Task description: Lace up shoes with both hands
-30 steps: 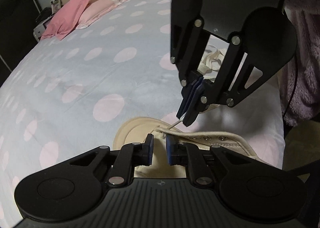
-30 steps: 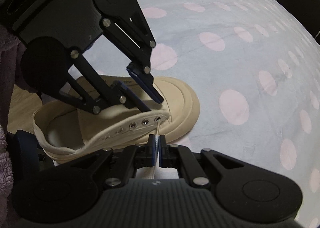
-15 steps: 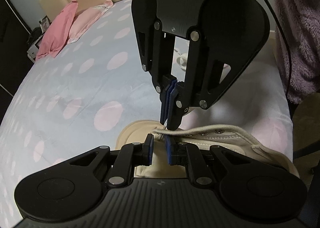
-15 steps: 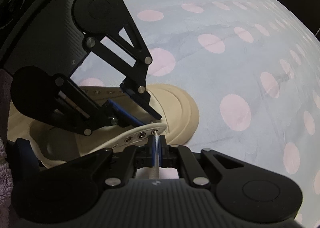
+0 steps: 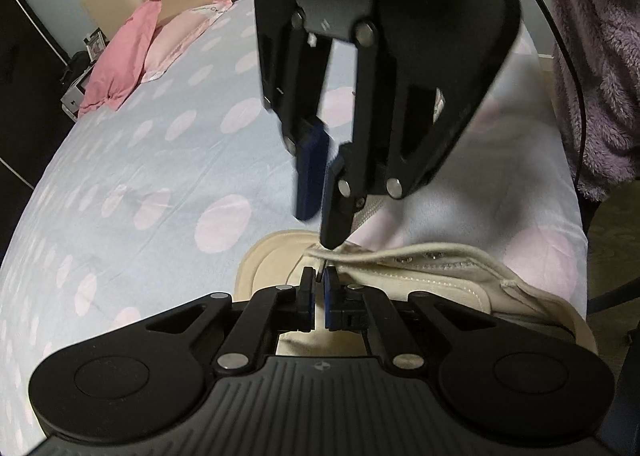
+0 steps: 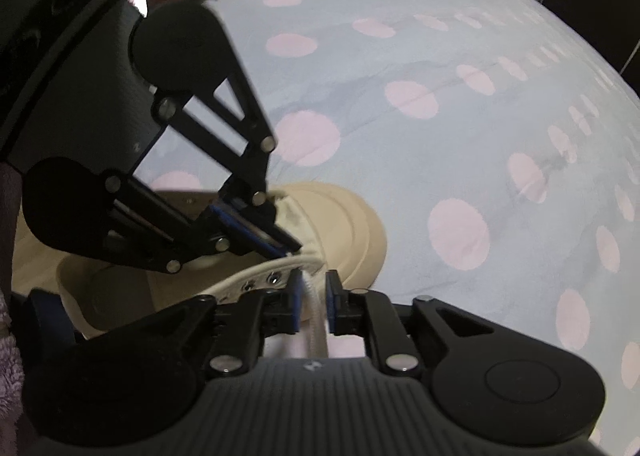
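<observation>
Left wrist view: left tool (image 5: 319, 283) pinches the lace tip (image 5: 320, 275) at the shoe's (image 5: 440, 276) front eyelet; right tool (image 5: 320, 215), released, hovers at 12 o'clock.

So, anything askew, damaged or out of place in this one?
Nothing stands out. The shoe sits upright on the spotted bedsheet, mostly unlaced, which fits the task. The lace runs between the right gripper's open fingers; the left gripper meets it at the front eyelet.

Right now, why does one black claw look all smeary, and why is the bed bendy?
In the left wrist view the right gripper is smeared by motion blur, while the shoe stays sharp; in the right wrist view the fisheye lens curves the dotted bed sheet; both views are dim.
</observation>
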Motion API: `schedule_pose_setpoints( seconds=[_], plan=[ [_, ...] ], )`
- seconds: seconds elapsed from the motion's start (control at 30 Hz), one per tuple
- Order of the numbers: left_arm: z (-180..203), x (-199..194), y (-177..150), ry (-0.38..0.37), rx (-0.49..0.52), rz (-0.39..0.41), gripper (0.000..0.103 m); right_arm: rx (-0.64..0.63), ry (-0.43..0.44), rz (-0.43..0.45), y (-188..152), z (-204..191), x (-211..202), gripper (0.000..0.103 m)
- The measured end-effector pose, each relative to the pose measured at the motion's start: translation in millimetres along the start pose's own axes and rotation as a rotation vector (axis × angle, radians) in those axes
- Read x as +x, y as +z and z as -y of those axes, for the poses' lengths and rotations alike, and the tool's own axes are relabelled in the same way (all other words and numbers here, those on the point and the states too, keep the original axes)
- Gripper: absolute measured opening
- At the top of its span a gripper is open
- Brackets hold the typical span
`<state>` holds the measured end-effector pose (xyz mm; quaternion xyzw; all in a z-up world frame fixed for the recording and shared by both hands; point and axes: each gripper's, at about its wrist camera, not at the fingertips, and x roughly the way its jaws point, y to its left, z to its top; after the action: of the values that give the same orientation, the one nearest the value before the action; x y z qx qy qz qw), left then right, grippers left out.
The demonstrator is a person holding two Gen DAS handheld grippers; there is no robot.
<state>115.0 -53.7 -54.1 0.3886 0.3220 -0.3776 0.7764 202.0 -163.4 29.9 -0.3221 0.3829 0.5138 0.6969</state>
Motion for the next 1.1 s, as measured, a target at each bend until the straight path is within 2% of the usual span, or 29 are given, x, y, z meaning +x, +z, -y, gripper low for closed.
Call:
schedule_pose_setpoints(
  seconds=[0.03, 0.2, 0.33, 0.5, 0.6, 0.7, 0.73, 0.77, 0.83, 0.87, 0.93, 1.03, 1.1],
  plan=[
    [0, -3, -1, 0.000, -0.001, 0.001, 0.002, 0.005, -0.004, 0.013, 2, 1, -4, 0.025],
    [-5, -15, -8, 0.017, -0.016, -0.002, 0.001, -0.026, 0.007, 0.052, 12, -5, -11, 0.026],
    [-8, -21, -13, 0.024, -0.028, -0.002, 0.001, -0.075, 0.043, 0.039, 18, -14, -1, 0.025],
    [-11, -25, -15, 0.037, -0.055, 0.006, 0.000, -0.119, 0.029, 0.014, 24, -20, 9, 0.025],
    [-16, -27, -15, 0.038, -0.084, 0.015, 0.000, -0.132, 0.028, -0.002, 28, -20, 14, 0.016],
    [-24, -31, -16, 0.015, -0.162, 0.032, 0.001, -0.140, 0.009, -0.023, 29, -19, 18, 0.017],
    [-29, -33, -16, -0.009, -0.206, 0.042, 0.008, -0.144, 0.003, -0.028, 29, -19, 18, 0.019],
    [-32, -34, -16, -0.025, -0.243, 0.048, 0.014, -0.154, -0.001, -0.031, 29, -19, 17, 0.027],
    [-37, -36, -16, -0.047, -0.310, 0.057, 0.045, -0.170, -0.009, -0.037, 30, -19, 17, 0.030],
    [-38, -36, -16, -0.047, -0.331, 0.057, 0.049, -0.175, -0.014, -0.041, 30, -19, 17, 0.030],
    [-40, -34, -17, -0.042, -0.361, 0.048, 0.049, -0.189, -0.027, -0.052, 31, -19, 21, 0.028],
    [-43, -30, -19, -0.057, -0.416, 0.023, 0.049, -0.200, -0.044, -0.051, 34, -18, 24, 0.004],
    [-46, -27, -22, -0.071, -0.469, -0.001, 0.049, -0.180, -0.041, -0.040, 36, -15, 21, 0.004]
  ],
)
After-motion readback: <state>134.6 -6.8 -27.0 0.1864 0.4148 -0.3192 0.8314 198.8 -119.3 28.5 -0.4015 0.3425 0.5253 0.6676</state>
